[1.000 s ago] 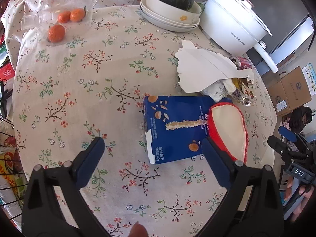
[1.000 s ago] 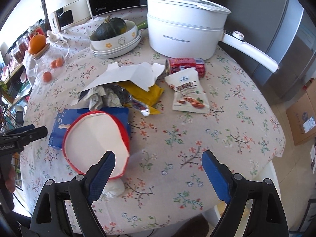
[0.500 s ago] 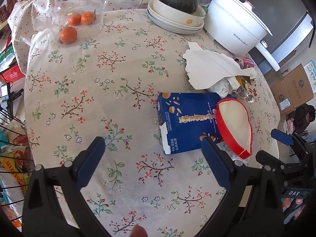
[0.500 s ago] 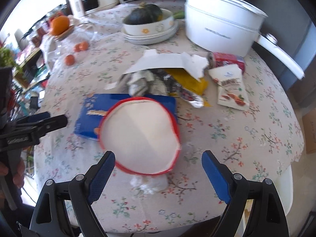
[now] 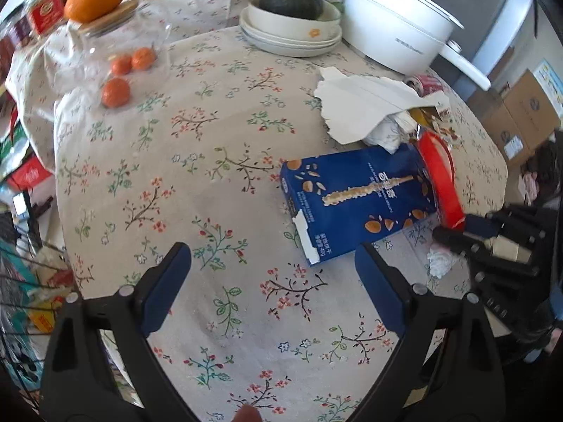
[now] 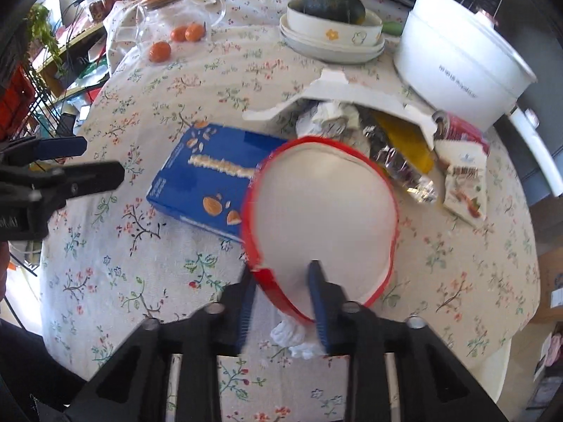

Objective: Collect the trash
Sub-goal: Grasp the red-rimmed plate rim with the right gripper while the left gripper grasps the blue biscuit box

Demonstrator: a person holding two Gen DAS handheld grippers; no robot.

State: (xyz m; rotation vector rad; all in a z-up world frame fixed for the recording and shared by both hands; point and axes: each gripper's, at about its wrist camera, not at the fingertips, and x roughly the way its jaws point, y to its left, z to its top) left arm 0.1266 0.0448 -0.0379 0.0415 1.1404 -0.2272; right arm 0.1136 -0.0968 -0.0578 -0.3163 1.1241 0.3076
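A red paper bowl with a white inside [image 6: 327,207] leans on a blue snack box [image 6: 207,179] on the floral tablecloth. My right gripper [image 6: 281,281] is shut on the bowl's near rim, one finger inside and one outside. In the left wrist view the bowl [image 5: 441,179] stands on edge at the right end of the blue box [image 5: 355,200]. My left gripper [image 5: 272,274] is open and empty, just short of the box. A crumpled white tissue [image 6: 292,334] lies under the bowl. Torn white cardboard [image 6: 345,88], foil wrappers [image 6: 397,161], a snack packet [image 6: 464,190] and a red can [image 6: 457,130] lie behind.
A white electric pot [image 6: 461,66] with a long handle stands at the back right. Stacked bowls hold a green squash [image 6: 332,8]. A glass jug [image 5: 116,45] with small oranges stands at the back left. The table edge drops off on the right [image 5: 492,161].
My right gripper has moved in and closed on the red bowl's rim, tilting the bowl up. My left gripper has drawn back slightly and stays open.
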